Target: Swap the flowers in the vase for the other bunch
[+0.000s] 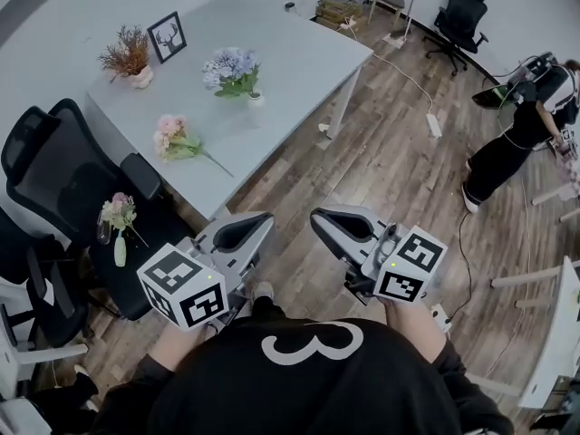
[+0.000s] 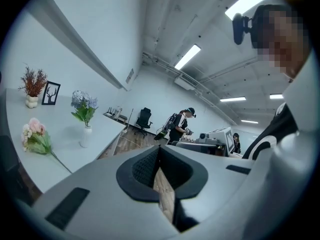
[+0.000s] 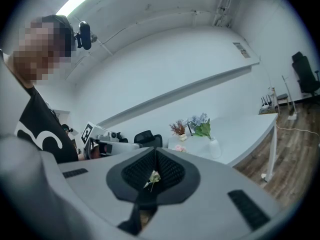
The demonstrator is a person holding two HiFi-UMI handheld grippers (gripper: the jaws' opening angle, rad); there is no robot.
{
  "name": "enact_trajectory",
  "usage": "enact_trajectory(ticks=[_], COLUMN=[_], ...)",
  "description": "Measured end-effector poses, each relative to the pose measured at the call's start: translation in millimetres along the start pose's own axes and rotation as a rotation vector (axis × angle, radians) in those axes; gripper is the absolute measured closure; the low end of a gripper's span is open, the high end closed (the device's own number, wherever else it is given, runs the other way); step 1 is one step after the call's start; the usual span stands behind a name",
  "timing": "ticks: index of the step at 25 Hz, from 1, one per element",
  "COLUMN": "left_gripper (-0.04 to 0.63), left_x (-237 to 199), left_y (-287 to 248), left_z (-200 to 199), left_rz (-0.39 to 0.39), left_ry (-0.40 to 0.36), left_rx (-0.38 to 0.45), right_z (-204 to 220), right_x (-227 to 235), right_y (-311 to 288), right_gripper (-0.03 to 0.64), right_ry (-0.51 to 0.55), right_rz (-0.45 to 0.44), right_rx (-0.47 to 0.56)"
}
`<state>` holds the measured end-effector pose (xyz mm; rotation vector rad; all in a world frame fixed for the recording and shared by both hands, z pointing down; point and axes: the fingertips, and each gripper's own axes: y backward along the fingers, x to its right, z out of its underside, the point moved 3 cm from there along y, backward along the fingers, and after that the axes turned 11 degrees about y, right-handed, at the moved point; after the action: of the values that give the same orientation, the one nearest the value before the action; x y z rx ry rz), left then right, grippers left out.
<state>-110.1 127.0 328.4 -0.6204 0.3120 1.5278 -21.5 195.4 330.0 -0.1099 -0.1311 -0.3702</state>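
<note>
Facing the desk: a person in a black top stood on the wooden floor [image 1: 381, 161] with a gripper in each hand, both well apart from the desk [image 1: 299, 62], which lay far and to the left.
Left gripper [image 2: 159, 151]: the jaws met at their tips, with nothing between them.
Right gripper [image 3: 154, 154]: the jaws were pressed together, with a tiny pale flower scrap [image 3: 153, 177] caught between the pads.
Vase [image 1: 256, 96]: small and white, it stood upright near the middle of the desk and held the blue flowers [image 1: 231, 69].
Pink bunch [image 1: 174, 140]: it lay flat on the desk, nearer than the vase and to its left, with its stem running right toward the near edge.
Other desk things: a dried plant [image 1: 129, 57] in a pale pot stood at the far left, and a framed deer picture [image 1: 167, 36] stood just right of it.
Chair [image 1: 54, 166]: a black office chair stood left of the desk, with a slim bottle [image 1: 119, 243] holding a small posy by its seat.
Far right: another person [image 1: 521, 125] stood on the floor.
</note>
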Motion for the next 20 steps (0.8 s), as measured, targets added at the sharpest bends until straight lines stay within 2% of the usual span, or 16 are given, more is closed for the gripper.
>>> enact_trajectory(ticks=[11, 20], left_gripper=[0.584, 0.584], left_x=[-101.7, -142.5], left_y=[7.0, -1.4], left_z=[-81.9, -107.0], left_rz=[0.005, 0.004], left_ry=[0.021, 0.037], left_rx=[0.026, 0.051], right_z=[-35.0, -43.7], right_x=[46.1, 70.8], right_y=[-108.8, -144.4], right_gripper=[0.606, 0.601], right_ry=[0.065, 0.098], right_rz=[0.028, 0.024], right_rx=[0.026, 0.044])
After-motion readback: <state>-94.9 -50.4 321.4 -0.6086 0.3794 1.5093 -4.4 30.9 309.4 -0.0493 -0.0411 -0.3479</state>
